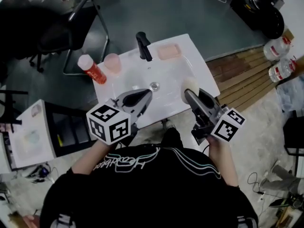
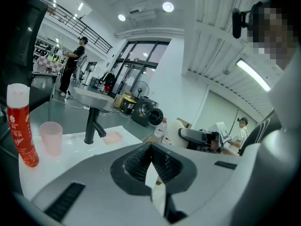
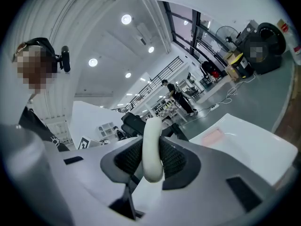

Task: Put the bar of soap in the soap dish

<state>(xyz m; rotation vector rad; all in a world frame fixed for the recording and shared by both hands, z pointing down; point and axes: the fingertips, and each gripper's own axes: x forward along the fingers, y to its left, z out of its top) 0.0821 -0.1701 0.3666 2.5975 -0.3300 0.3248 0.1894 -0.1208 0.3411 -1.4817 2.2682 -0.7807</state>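
Observation:
A cream bar of soap (image 1: 190, 84) is clamped upright between the pads of my right gripper (image 1: 189, 92), over the white sink's (image 1: 190, 46) right front part. The right gripper view shows the soap (image 3: 151, 145) filling the jaws, with the pink soap dish (image 3: 212, 136) ahead on the rim. That soap dish (image 1: 169, 51) sits at the sink's back edge, right of the black faucet (image 1: 143, 46). My left gripper (image 1: 145, 95) hovers over the sink's front left, shut with nothing in it (image 2: 151, 150). Its view also shows the dish (image 2: 113, 137) beside the faucet (image 2: 92, 126).
A pink cup (image 1: 112, 62) and a red bottle (image 1: 91, 69) stand on the sink's left rim, with the drain (image 1: 154, 86) in the basin's middle. A black chair (image 1: 71, 27) is behind left, a white cabinet (image 1: 28, 134) at left, wooden planks (image 1: 242, 77) and water bottles (image 1: 280, 56) at right.

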